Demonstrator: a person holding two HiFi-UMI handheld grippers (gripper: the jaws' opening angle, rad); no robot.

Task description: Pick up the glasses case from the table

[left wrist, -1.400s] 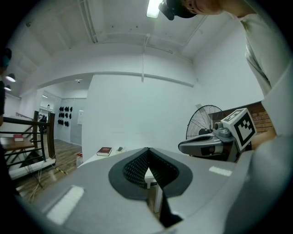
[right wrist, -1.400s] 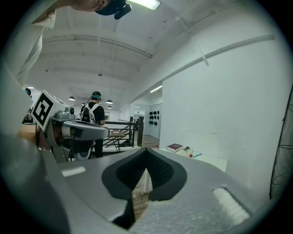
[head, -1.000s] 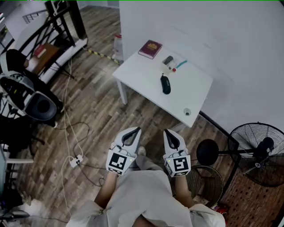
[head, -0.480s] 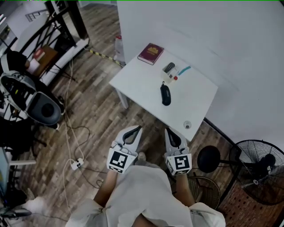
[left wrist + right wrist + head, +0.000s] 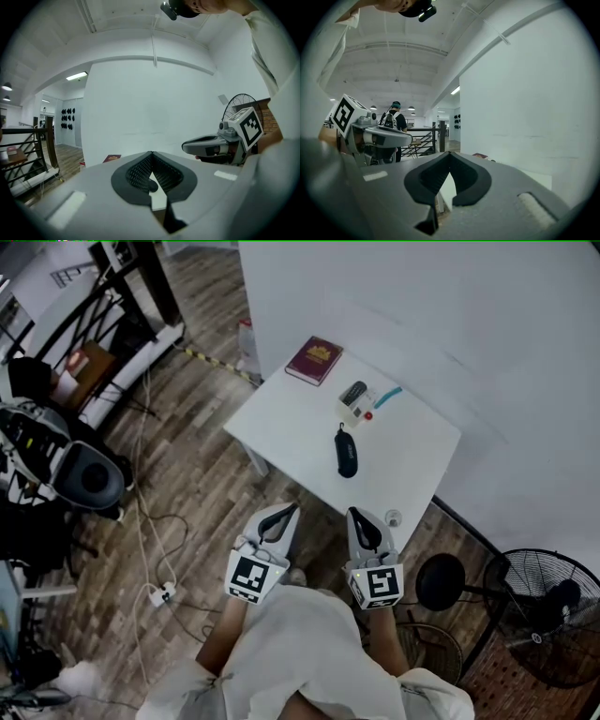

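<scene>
Head view: black glasses case (image 5: 346,453) lies flat on white table (image 5: 281,423), around middle of top. Red book (image 5: 314,360) at far left corner; small white device (image 5: 356,401) just beyond case. Left gripper (image 5: 280,514) and right gripper (image 5: 357,515) side by side near table's near edge, well apart from case. Gripper views: both pairs of jaws clenched tip to tip, nothing between. Fan (image 5: 548,615) on floor at right.
</scene>
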